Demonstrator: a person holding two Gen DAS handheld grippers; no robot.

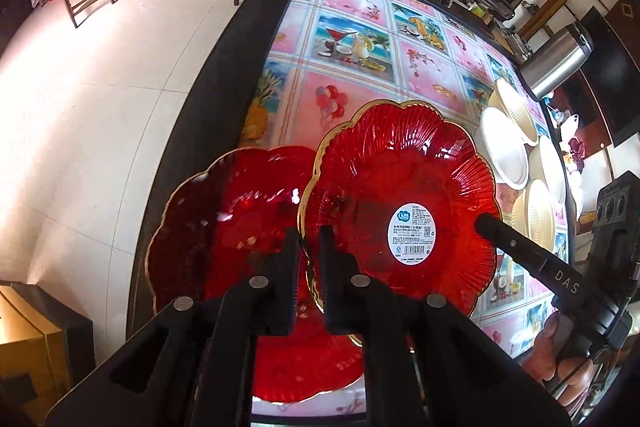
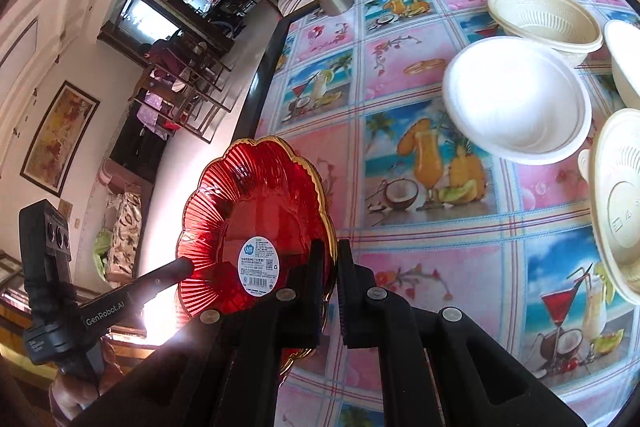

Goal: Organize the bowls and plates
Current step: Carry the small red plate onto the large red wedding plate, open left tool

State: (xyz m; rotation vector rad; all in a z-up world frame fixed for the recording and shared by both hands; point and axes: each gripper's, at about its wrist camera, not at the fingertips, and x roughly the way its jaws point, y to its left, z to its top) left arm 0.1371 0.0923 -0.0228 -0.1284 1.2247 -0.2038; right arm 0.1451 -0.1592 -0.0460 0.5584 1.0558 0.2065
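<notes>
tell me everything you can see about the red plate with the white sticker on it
The red plate is a translucent, glassy-looking dish with a scalloped, flower-shaped rim edged in gold and fine ribs radiating from a smooth centre. An oval white label with a barcode sits in the middle. It is lifted and tilted off the table, overlapping a second red plate lying below. The left gripper is shut on one edge of the rim, the right gripper on the opposite edge.
</notes>
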